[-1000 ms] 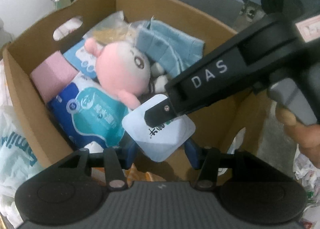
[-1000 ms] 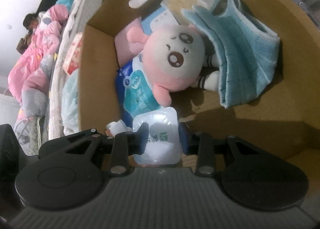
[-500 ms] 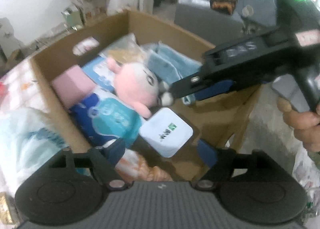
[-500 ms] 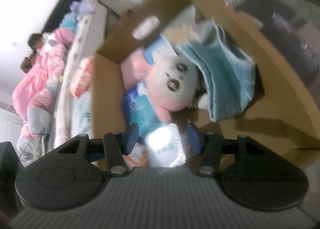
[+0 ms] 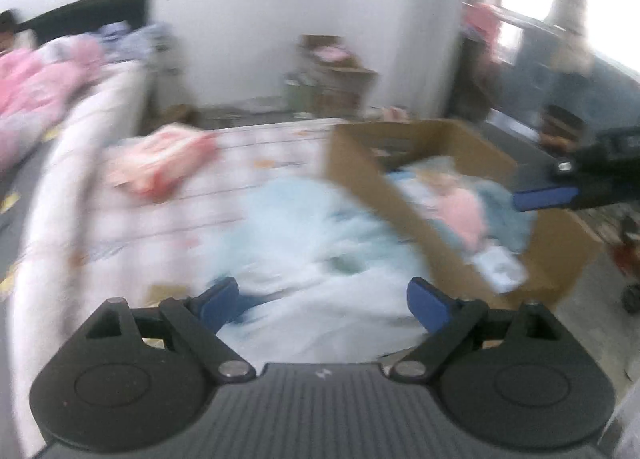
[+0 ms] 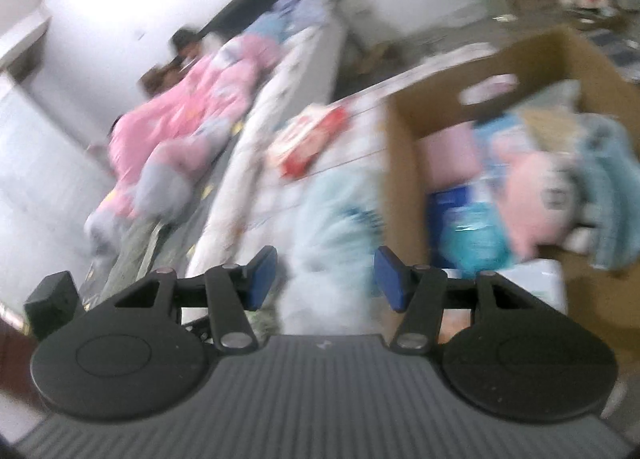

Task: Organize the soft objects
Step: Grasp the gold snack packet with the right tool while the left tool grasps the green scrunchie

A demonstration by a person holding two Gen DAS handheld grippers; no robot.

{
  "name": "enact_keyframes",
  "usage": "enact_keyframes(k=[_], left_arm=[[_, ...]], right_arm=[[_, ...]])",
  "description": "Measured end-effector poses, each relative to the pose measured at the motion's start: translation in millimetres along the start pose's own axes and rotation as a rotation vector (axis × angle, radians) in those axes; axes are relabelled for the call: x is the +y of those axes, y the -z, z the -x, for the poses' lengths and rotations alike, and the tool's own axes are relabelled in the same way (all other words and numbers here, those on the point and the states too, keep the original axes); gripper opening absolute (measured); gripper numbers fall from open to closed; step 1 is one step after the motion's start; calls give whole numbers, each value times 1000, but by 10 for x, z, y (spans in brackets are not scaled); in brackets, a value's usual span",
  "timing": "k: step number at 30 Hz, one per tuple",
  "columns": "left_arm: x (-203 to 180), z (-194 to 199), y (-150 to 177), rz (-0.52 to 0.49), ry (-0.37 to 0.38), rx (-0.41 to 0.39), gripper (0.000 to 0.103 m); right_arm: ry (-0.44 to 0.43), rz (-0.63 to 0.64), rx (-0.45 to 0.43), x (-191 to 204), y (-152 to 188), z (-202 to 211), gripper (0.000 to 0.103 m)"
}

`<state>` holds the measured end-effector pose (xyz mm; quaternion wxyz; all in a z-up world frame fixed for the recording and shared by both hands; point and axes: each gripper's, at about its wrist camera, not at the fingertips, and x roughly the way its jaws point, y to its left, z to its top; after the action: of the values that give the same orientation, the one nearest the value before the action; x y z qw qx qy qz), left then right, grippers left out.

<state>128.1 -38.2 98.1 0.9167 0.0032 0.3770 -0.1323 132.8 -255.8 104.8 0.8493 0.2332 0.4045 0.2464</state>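
Hovering over the bed (image 5: 132, 219), both tongs are spread wide and carry nothing. Nearest the cameras, the left tongs (image 5: 324, 299) bracket a pale blue soft pack (image 5: 320, 243) that lies on the bedcover just outside the cardboard box (image 5: 384, 195); the right tongs (image 6: 326, 275) frame the same pack (image 6: 340, 219) from their own angle. Both views are badly smeared, so fine detail on the pack cannot be read.

By my judgement the step in hand is reaching for this pack as the next soft thing to go into the box. To do it well, the tongs should come down across the pack's narrow span, bite into its bulk and not merely a loose fold of wrapper, and close firmly enough that the plastic does not slip. It looks plump and yielding, so it may sag when lifted; it should clear the box wall before moving over.

The pack's long axis appears to run away from the cameras, roughly alongside the near wall of the box, though blur makes its ends uncertain.

Further off, the box holds a pink plush toy (image 6: 536, 195) with its face turned up, a light blue towel (image 6: 608, 187) beside it, a blue printed pack (image 6: 468, 227) and a white pouch (image 5: 500, 267) at the near corner. Beyond, a red and white packet (image 6: 308, 139) lies on the bed, well apart from the box.
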Motion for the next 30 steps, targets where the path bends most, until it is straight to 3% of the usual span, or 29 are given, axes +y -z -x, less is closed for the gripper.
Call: enact_keyframes(k=[4, 9, 16, 24, 30], left_arm=[[428, -14, 303, 86, -100, 31, 92], [731, -159, 630, 176, -164, 56, 92], [874, -450, 826, 108, -257, 56, 92], [1105, -704, 958, 152, -197, 90, 85], [1222, -735, 996, 176, -166, 92, 69]], right_arm=[[-51, 77, 100, 479, -23, -512, 53], [-89, 109, 262, 980, -26, -1307, 53], [-12, 106, 459, 1409, 52, -2454, 54], [146, 48, 590, 1401, 96, -3308, 58], [193, 55, 598, 1430, 132, -3561, 67]])
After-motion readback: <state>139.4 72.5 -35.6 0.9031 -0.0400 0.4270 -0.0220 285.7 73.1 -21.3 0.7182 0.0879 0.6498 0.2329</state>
